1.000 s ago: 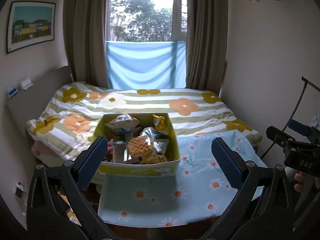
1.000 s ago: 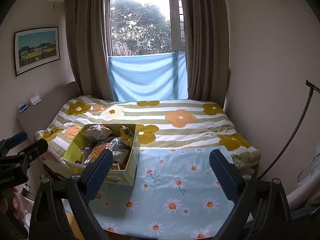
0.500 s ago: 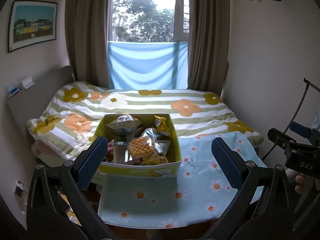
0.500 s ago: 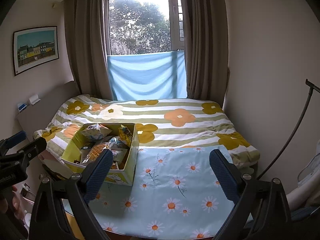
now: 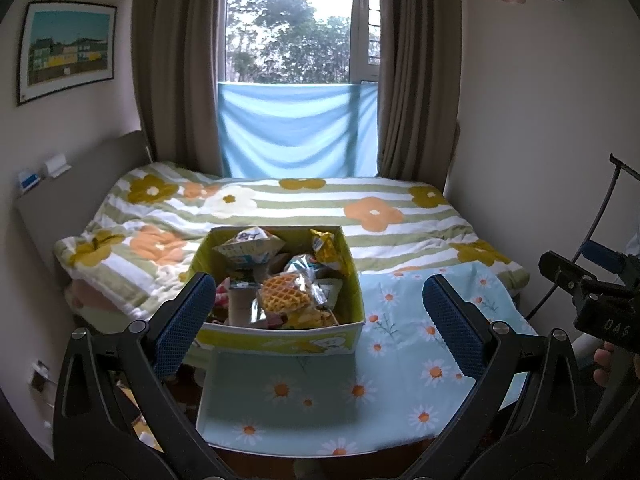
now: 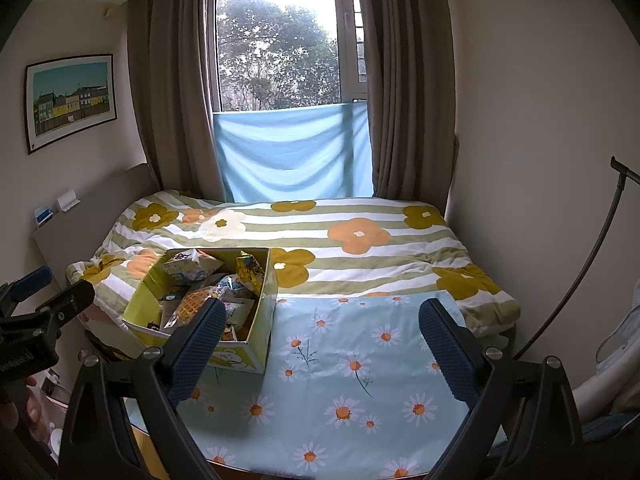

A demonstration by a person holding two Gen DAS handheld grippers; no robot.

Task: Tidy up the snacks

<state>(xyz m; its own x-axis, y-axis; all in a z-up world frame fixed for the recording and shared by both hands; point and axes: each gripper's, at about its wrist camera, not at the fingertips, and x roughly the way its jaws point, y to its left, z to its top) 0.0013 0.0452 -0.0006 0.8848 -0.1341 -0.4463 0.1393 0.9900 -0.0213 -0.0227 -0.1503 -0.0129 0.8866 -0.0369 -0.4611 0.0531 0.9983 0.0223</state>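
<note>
Both claws gape wide, holding nothing: left claw [image 5: 320,316], right claw [image 6: 320,340]. The snack box [image 5: 280,336] sits full on the daisy cloth [image 6: 360,360].

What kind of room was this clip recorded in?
A bedroom, most likely in a home. A bed with a flowered striped quilt and headboard fills the room below a curtained window, and a framed picture hangs on the wall. The snack box sits on the bed.

A home bedroom, shown by a bed [image 6: 304,248] with a flowered striped quilt [image 5: 280,208] at twelve o'clock, brown curtains [image 6: 172,92] flanking a window [image 6: 276,44], a framed picture [image 5: 66,50] hung at ten o'clock, a headboard [image 5: 84,184] beneath.
</note>
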